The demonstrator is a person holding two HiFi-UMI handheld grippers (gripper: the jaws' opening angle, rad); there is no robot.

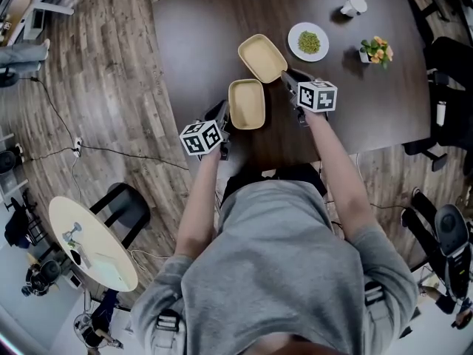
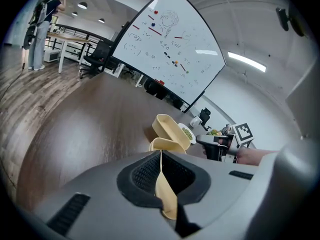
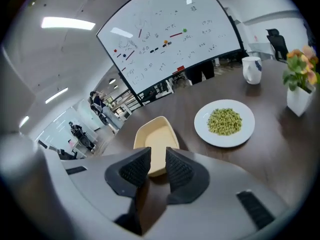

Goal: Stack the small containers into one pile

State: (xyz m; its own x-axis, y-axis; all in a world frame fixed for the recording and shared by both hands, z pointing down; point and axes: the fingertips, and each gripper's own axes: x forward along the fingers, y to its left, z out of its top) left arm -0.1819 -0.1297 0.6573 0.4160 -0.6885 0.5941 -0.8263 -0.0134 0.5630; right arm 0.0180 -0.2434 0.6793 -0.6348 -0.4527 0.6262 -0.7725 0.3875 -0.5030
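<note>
The nearer container (image 1: 246, 103) lies on the dark bench (image 1: 199, 35) right in front of the person. The left gripper (image 1: 223, 117) has its fingers (image 2: 145, 174) clamped on the thin beige wall at the container's left rim. The farther container (image 1: 261, 57) sits angled just beyond it. At its near end is the right gripper (image 1: 290, 80), fingers (image 3: 132, 171) apart with the rim at the gap, not pressed. Off to the right stand a plate of green food (image 1: 308, 41), a white mug (image 1: 353, 6) and a small pot of flowers (image 1: 377, 50).
</note>
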